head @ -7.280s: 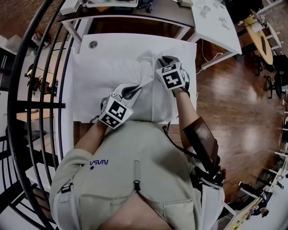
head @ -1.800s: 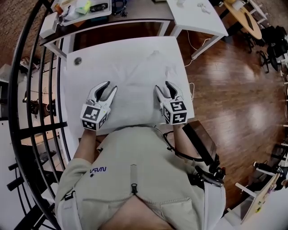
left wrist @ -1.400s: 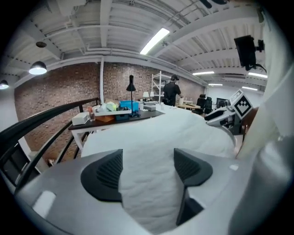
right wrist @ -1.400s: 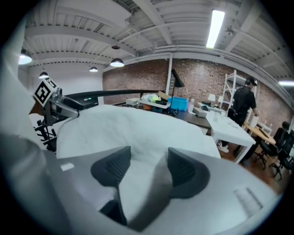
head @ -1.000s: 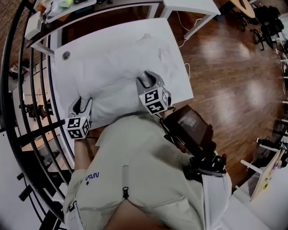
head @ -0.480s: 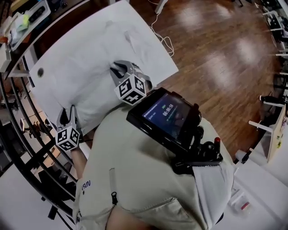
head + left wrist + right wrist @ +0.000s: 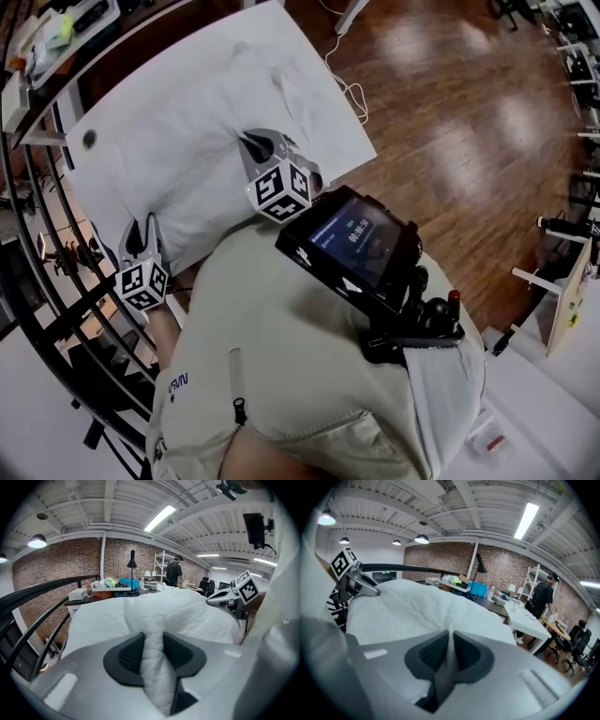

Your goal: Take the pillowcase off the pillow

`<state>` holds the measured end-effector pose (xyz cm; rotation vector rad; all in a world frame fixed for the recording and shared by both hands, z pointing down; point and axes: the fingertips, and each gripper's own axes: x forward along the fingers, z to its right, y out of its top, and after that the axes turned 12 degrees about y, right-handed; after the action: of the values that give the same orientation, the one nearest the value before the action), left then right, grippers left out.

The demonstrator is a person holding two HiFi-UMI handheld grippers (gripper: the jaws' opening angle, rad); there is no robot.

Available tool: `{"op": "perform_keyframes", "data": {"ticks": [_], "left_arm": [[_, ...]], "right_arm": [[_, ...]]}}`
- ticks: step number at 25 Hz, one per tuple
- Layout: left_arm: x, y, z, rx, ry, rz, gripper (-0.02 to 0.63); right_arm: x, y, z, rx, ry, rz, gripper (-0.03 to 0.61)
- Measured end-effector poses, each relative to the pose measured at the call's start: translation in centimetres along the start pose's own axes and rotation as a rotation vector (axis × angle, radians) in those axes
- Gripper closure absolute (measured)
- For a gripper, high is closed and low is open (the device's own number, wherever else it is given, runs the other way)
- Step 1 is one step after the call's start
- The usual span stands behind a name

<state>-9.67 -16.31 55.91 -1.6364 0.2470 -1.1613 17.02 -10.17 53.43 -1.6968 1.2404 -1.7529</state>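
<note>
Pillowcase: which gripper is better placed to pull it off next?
Right, probably. Both grippers' jaws have just been closing: the right gripper pinches one thin fabric layer, likely the pillowcase; the left gripper clamps a thick quilted wad, likely the pillow, suiting it to anchor.

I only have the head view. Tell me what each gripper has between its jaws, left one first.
Observer: The left gripper is clamped on a thick quilted corner of the pillow; its jaws have just been closing.
Operator: Now the right.
Observer: The right gripper pinches a thin fold of white fabric, pads nearly together; its jaws have just been closing too.
Operator: Report anyone nearby.
Observer: A person in dark clothes stands beyond the white desk, well away.
</note>
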Motion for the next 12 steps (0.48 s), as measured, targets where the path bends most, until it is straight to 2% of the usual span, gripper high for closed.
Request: {"op": "perform_keyframes", "data": {"ticks": [5,12], "left_arm": [[-1.1,1.8,0.1,-0.043,0.031,0.07,0.565],[-2.8,6.3,0.1,-0.076,0.025,0.173,0.588]], "right_arm": [[-1.2,1.4,0.6,0.02,-0.01,0.064,0.561],[-3.5,4.8,2.0,0.089,-0.037,0.174,0.565]]}}
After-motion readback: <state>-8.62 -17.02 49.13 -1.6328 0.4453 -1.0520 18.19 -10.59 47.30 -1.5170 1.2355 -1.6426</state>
